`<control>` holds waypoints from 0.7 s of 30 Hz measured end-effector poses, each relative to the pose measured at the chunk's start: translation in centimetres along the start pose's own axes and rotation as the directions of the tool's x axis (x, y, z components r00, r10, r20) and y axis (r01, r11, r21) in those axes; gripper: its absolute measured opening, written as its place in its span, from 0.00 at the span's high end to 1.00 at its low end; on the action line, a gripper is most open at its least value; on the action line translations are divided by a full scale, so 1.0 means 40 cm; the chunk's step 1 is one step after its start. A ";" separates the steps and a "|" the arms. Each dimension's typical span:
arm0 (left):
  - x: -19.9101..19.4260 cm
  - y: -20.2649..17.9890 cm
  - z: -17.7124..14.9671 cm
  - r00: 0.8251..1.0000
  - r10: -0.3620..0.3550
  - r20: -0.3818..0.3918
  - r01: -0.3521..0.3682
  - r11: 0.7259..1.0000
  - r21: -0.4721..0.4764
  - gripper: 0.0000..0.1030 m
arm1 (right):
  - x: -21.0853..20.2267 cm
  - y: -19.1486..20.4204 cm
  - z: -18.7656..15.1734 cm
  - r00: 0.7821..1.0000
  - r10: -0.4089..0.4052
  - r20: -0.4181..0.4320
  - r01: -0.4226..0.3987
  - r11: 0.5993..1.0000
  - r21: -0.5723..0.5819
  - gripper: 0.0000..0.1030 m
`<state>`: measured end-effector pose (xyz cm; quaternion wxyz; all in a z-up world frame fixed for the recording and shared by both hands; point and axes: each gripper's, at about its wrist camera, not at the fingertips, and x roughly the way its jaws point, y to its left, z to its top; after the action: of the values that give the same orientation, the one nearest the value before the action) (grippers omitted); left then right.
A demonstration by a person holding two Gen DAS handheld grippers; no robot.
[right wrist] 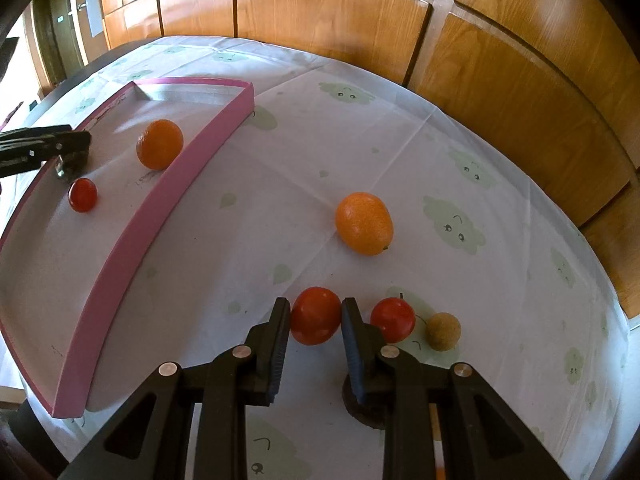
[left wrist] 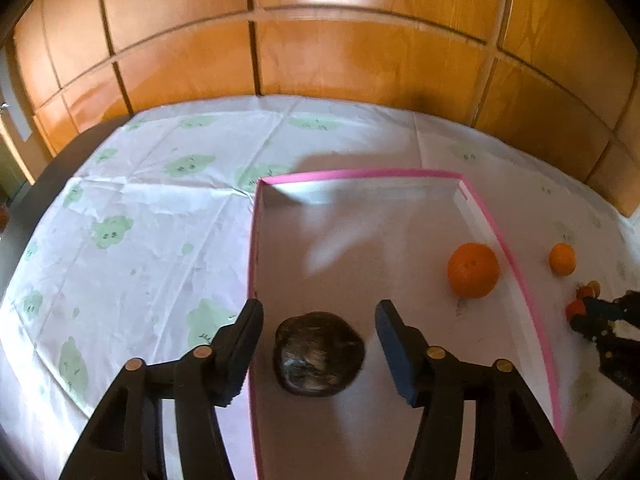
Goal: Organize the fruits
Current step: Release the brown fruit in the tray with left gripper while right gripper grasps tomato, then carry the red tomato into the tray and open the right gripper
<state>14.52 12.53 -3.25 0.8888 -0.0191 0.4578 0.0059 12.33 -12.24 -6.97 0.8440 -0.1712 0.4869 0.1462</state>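
A white tray with a pink rim (left wrist: 253, 256) lies on the tablecloth. Inside it, a dark round fruit (left wrist: 319, 354) rests between the spread fingers of my left gripper (left wrist: 320, 308); the pads stand clear of it on both sides. An orange (left wrist: 473, 270) sits at the tray's right wall. In the right wrist view my right gripper (right wrist: 315, 304) is shut on a red tomato (right wrist: 315, 315) that rests on the cloth. The tray (right wrist: 188, 168) there also holds the orange (right wrist: 159, 144) and a small red fruit (right wrist: 82, 195) beside the left gripper's fingers (right wrist: 68, 144).
On the cloth outside the tray lie an oval orange fruit (right wrist: 364, 223), a second red tomato (right wrist: 393, 319) and a tan ball (right wrist: 443, 331). A dark round thing (right wrist: 366, 410) is half hidden under my right finger. A wooden panelled wall (left wrist: 320, 40) stands behind the table.
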 end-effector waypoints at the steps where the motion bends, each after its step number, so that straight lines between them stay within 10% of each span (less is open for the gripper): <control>1: -0.016 0.000 -0.003 1.000 0.003 0.016 -0.003 1.000 -0.010 0.37 | 0.001 0.000 -0.001 1.000 -0.002 0.002 0.002 1.000 0.000 0.74; 21: -0.231 -0.062 -0.160 0.990 -0.003 0.142 0.015 0.996 -0.083 0.29 | -0.008 -0.003 -0.010 1.000 -0.008 0.029 0.006 0.997 0.076 0.75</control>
<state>4.01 9.87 0.64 0.9174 -0.0581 0.3930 0.0224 11.93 -12.54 -6.87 0.8573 -0.1385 0.4792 0.1270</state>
